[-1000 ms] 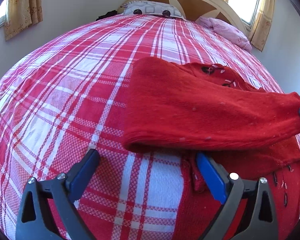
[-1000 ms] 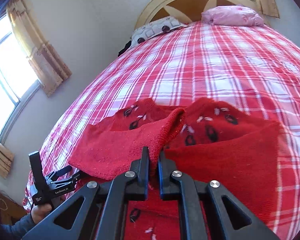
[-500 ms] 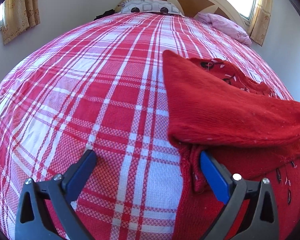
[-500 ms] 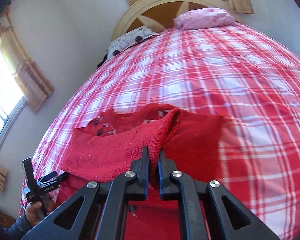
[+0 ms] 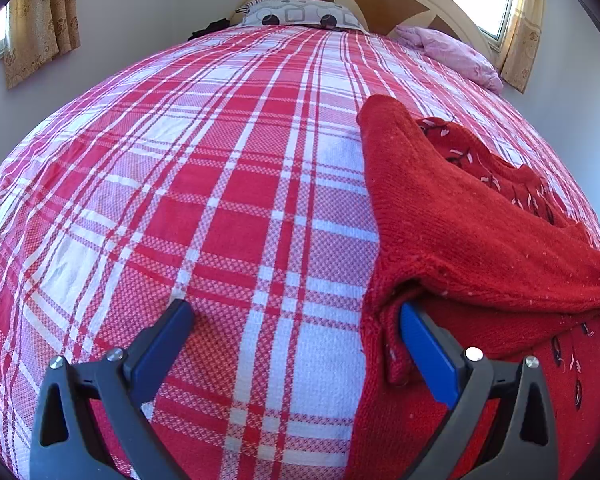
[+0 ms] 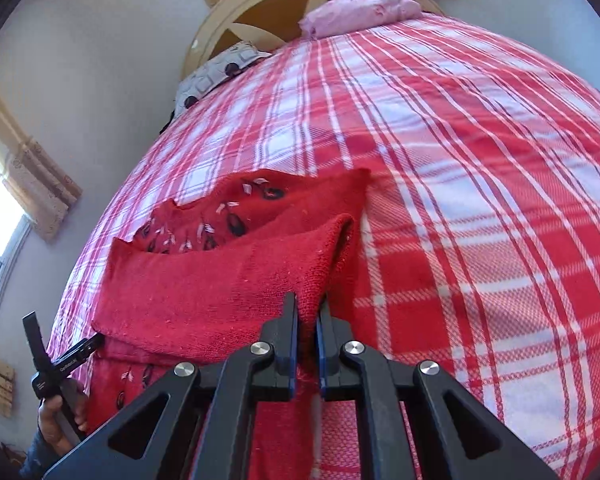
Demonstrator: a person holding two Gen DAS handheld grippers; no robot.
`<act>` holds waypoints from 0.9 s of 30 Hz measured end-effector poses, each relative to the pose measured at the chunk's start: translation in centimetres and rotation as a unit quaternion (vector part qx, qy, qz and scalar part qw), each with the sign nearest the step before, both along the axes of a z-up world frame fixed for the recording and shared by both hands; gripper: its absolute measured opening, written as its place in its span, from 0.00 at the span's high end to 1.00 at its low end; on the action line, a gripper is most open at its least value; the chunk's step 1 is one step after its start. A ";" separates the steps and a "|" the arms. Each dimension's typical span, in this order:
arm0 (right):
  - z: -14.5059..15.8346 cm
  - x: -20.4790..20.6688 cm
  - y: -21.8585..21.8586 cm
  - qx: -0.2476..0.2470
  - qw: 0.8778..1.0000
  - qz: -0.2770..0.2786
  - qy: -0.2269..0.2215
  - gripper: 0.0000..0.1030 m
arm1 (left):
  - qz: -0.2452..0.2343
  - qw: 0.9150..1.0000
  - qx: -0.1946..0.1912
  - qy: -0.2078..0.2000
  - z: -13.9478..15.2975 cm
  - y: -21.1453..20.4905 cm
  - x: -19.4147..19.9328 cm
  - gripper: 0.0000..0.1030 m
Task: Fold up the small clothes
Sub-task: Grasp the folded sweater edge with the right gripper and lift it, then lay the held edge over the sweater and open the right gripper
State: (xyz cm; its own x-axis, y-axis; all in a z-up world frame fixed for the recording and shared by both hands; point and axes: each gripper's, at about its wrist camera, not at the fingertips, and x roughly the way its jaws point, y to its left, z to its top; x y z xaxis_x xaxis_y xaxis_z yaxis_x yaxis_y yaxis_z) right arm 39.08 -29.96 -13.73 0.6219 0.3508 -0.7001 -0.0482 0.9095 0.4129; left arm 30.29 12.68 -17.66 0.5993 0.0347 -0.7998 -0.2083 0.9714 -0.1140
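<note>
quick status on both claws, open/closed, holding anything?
Left claw: open, holding nothing; one finger at the red sweater edge.
Right claw: closed on a fold of the sweater.

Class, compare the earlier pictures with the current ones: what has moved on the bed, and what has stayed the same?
The right gripper, shut on the red sweater's edge, has carried that flap across the garment toward the right of the left wrist view, uncovering more of the plaid bedspread and narrowing the sweater. Nothing was grasped or released. The left gripper stayed open in place, and the pillows did not move.
</note>
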 end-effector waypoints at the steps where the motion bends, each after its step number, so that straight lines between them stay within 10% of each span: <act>1: -0.1 -0.2 -0.2 0.006 1.000 -0.003 0.000 0.94 | 0.000 1.000 0.000 0.000 0.0 0.0 0.0 0.00; 10: -2.2 0.2 -0.8 0.048 0.998 -0.012 0.032 0.90 | 0.000 1.000 -0.006 -0.005 0.2 0.1 -0.3 0.00; 13: -1.6 -1.0 -2.0 0.052 0.998 -0.040 0.024 0.61 | 0.010 0.999 -0.021 -0.022 0.9 0.6 -1.5 0.00; 20: 3.1 -3.1 -0.9 -0.007 0.998 -0.026 -0.048 0.60 | 0.031 0.995 -0.007 -0.098 6.1 0.9 -3.4 0.00; 27: 1.6 0.7 4.7 -0.013 0.998 0.060 -0.026 0.60 | 0.011 0.998 0.045 -0.038 4.2 -1.4 2.8 0.00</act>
